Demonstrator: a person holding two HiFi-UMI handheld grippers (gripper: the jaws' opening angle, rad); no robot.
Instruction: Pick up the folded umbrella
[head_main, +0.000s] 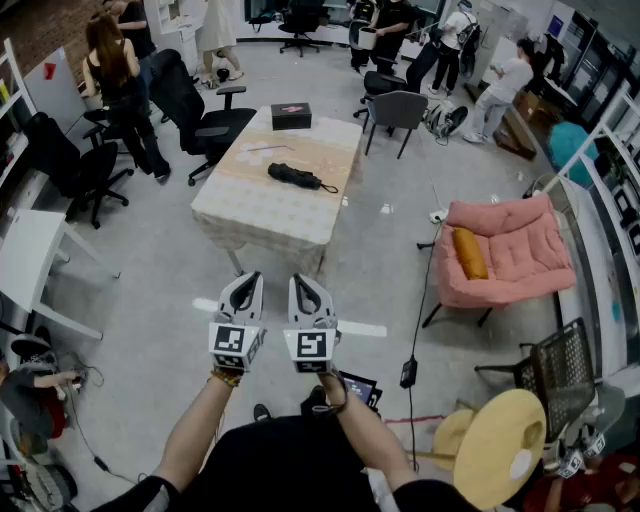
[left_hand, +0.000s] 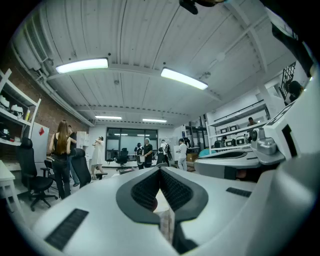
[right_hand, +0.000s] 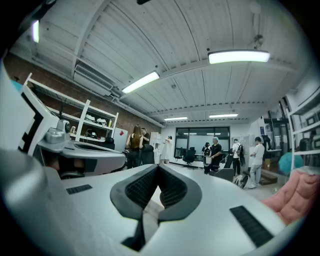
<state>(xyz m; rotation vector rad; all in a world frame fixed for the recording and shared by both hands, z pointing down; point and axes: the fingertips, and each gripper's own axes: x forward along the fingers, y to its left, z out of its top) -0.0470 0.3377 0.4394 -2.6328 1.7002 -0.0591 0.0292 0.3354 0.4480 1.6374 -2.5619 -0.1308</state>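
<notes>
Umbrella (head_main: 294, 177), folded, lies near the middle of the table (head_main: 258, 216). Your left gripper (head_main: 248, 279) and right gripper (head_main: 299, 282) sit side by side short of the table's near edge, jaws fully closed on nothing.

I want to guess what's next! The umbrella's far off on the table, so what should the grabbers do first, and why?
Probably move forward toward the table, since the folded umbrella lies there, well ahead of the left gripper and right gripper. Both have jaws together, empty, so opening one comes afterwards.
</notes>
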